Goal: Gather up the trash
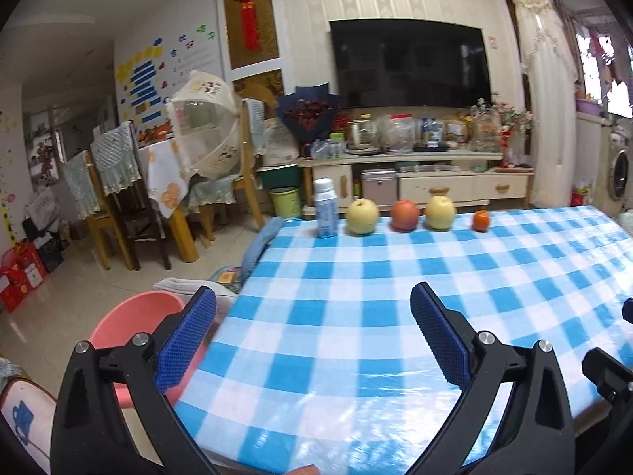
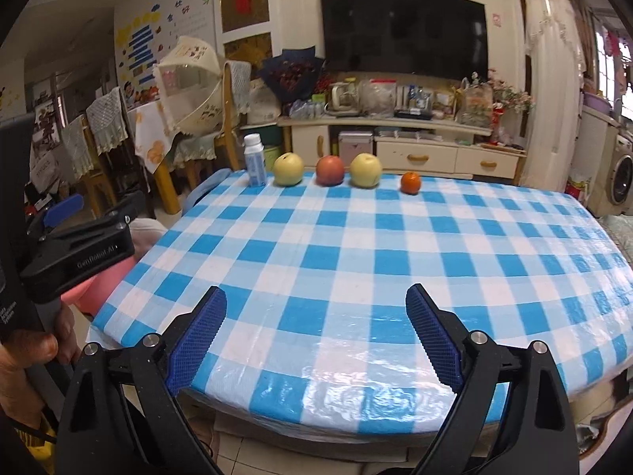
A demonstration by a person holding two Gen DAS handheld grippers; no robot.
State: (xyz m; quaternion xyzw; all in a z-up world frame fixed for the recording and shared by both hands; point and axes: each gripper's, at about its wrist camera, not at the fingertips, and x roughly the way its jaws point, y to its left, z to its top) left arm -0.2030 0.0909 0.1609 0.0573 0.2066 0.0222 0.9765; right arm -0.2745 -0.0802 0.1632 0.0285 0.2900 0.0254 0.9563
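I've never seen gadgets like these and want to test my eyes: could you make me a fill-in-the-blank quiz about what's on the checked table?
1. The blue-and-white checked tablecloth carries a far row of one bottle and ____ pieces of fruit.
2. The small white plastic bottle stands at the ____ end of that row.
3. The red apple sits between two ____ apples.
4. The left gripper and right gripper both have their jaws ____.

Missing words: four; left; yellow; open

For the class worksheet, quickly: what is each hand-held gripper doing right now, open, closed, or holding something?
Left hand-held gripper: open, holding nothing.
Right hand-held gripper: open, holding nothing.
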